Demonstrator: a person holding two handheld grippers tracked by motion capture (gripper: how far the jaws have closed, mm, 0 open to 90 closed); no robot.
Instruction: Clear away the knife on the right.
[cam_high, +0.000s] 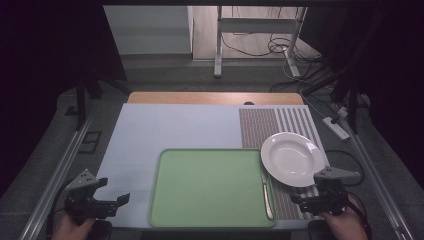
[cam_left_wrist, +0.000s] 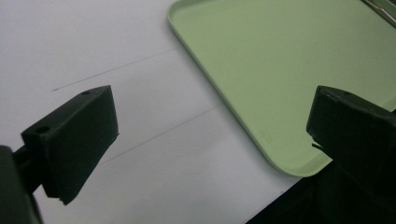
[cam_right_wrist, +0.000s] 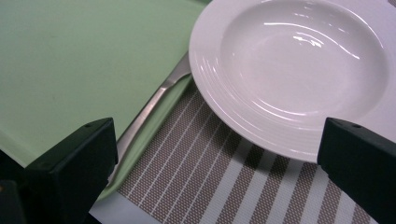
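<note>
We hold the right claw (cam_high: 306, 200) released, jaws spread wide, at the near right of the worktop (cam_high: 165, 127), just short of the near rim of the white plate (cam_high: 292, 158). The plate is round and deep, so it has no long axis; it sits open side up on the striped mat (cam_high: 280, 122), with its left rim overhanging the right edge of the green tray (cam_high: 200, 187). In the right gripper view the plate (cam_right_wrist: 299, 65) lies between and beyond our jaws, its near rim close to them.

A knife (cam_high: 267, 195) lies inside the tray along its right wall, its long axis running near to far; its far end passes under the plate's rim (cam_right_wrist: 175, 79).

Our left claw (cam_high: 111, 202) is also released, jaws wide apart and holding nothing, at the near left, over bare worktop just left of the tray's near left corner (cam_left_wrist: 280, 165).

The rest of the tray floor is bare, and the worktop to the left of and beyond the tray lies open. The plate's right rim comes close to the right edge of the mat.
</note>
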